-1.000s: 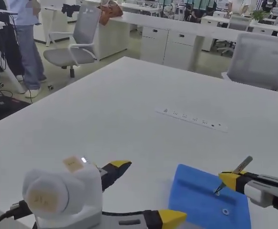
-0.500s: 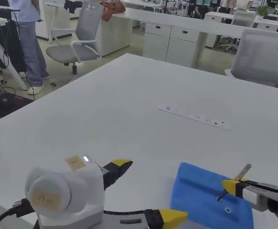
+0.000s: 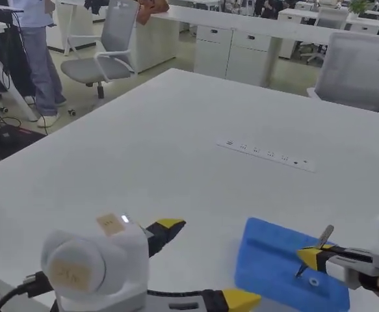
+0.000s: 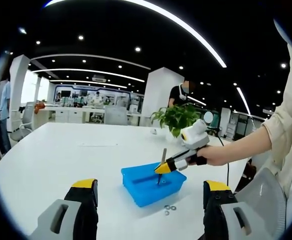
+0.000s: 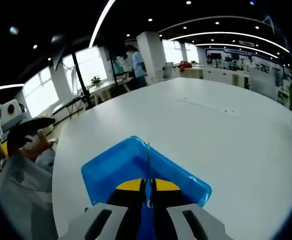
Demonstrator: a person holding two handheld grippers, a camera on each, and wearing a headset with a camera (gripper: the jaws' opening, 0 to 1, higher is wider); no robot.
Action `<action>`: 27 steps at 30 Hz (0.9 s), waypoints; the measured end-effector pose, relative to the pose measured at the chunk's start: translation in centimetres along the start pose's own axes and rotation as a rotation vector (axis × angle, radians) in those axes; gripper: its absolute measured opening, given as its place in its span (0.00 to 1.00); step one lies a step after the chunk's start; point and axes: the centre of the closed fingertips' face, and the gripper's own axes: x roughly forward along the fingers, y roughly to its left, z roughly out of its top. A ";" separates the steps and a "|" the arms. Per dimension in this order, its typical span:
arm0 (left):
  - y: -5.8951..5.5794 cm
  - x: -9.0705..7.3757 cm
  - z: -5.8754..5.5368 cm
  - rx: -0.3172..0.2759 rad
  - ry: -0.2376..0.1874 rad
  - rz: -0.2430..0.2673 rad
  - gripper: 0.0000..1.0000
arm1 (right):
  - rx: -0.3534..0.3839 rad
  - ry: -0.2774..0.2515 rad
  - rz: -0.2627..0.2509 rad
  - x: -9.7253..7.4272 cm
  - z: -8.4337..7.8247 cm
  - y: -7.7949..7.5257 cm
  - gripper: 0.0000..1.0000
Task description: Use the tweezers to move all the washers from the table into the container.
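A blue container stands on the white table near the front edge. My right gripper is shut on the metal tweezers, whose tip points down inside the container beside one washer on its floor. I cannot tell whether the tip holds anything. In the right gripper view the tweezers stick out between the closed jaws over the container. My left gripper is open left of the container. In the left gripper view up to 3 washers lie on the table just in front of the container.
A flush power strip sits in the white table farther back. Office chairs and desks stand beyond the table's far edges, and a person stands at the far left. A potted plant shows behind the right gripper.
The head camera has tilted a little. The tweezers' tip has come lower inside the container, closer to the washer on its floor. The left gripper stays open in place.
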 end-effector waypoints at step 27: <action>-0.4 0.4 -0.9 0.016 0.051 -0.025 0.89 | -0.017 -0.186 0.059 -4.9 3.6 4.4 0.04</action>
